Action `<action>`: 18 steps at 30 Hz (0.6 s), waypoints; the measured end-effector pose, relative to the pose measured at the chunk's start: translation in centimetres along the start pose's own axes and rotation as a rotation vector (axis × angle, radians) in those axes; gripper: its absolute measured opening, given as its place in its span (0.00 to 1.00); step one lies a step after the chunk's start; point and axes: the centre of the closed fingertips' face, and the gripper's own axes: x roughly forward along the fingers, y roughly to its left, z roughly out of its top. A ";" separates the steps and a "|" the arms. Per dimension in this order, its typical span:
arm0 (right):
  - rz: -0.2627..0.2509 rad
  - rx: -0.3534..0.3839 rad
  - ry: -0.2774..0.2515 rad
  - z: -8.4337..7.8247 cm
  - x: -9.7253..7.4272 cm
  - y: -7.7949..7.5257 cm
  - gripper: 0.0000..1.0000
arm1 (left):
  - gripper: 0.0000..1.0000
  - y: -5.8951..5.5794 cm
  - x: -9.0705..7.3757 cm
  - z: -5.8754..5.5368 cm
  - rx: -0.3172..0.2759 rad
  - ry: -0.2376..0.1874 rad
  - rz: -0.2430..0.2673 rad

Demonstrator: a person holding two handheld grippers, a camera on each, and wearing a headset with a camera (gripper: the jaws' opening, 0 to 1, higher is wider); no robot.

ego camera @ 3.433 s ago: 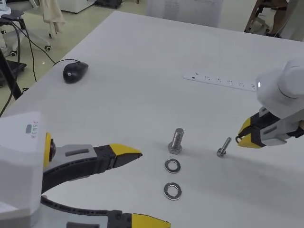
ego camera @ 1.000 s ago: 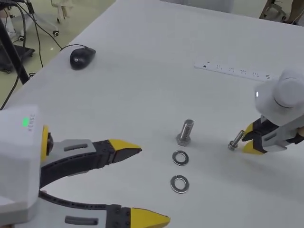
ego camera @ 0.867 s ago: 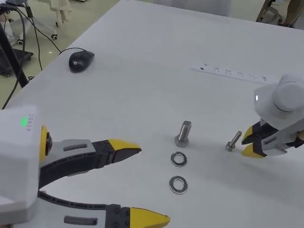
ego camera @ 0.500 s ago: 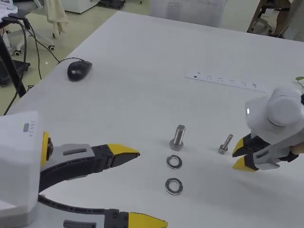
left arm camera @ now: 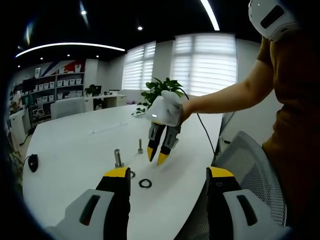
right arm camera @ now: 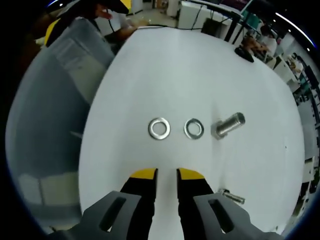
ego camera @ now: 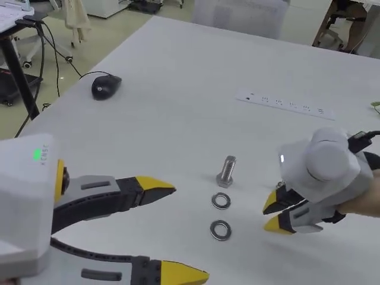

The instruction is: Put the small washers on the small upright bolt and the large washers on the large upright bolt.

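Table (ego camera: 178, 107): large bolt (ego camera: 226, 172), small bolt (right arm camera: 231, 196), washers (ego camera: 221, 200), mouse (ego camera: 106, 88), power strip (ego camera: 285, 104).

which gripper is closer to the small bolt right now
Right. The right gripper sits just beside the small bolt; the left gripper hangs well off, on the far side of the large bolt.

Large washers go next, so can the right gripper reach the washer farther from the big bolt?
Probably yes: the right gripper points toward that washer with bare table between them, and the large bolt stands off to one side.
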 end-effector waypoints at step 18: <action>0.092 -0.112 -0.005 4.0 4.0 0.9 0.24 | 0.61 0.7 -0.3 -0.2 -0.023 -0.014 0.029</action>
